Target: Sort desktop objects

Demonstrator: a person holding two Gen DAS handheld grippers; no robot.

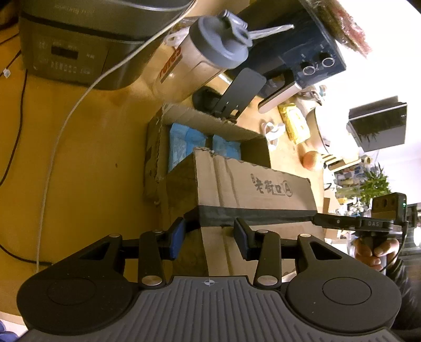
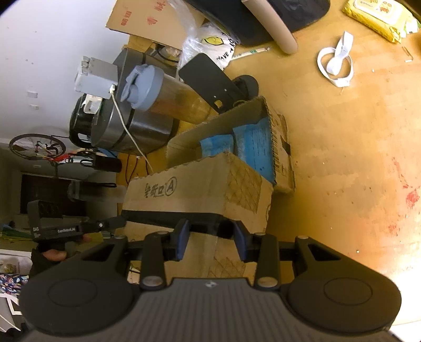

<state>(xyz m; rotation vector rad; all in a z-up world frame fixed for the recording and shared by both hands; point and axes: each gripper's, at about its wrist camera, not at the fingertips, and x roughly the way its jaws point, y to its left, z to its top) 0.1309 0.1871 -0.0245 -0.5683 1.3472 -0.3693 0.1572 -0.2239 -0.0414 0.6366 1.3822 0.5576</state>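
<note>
Both grippers clamped on one cardboard box (image 1: 252,184), held from opposite sides across its near end. Left gripper (image 1: 209,238) pinched shut on the box's dark taped band (image 1: 252,214), blue pads against the cardboard at one end of it; right gripper (image 2: 211,238) clenched on the same band at the other end. Visible from the left wrist: the right gripper's fingertip reaching the band from the side, with a hand (image 1: 373,252) wrapped around its grip. Mirrored from the right wrist: the left gripper and a thumb below it.

Box open on top, flaps up, printed characters on the near flap (a circled letter A at the end). Inside, toward the far end: two blue packets (image 2: 250,147) side by side, nothing else discernible in the shadowed near half.

Just beyond the box's far end: a black phone stand (image 2: 210,81), then a shaker bottle (image 2: 168,97) with a grey lid (amber contents showing through the clear wall), then a rice cooker (image 1: 79,50) with a white cable trailing down over the wooden tabletop (image 2: 355,157). Toward the tabletop's far edge: a yellow wipes pack (image 2: 379,18) and a loop of white strap (image 2: 335,64), well apart from the box.
</note>
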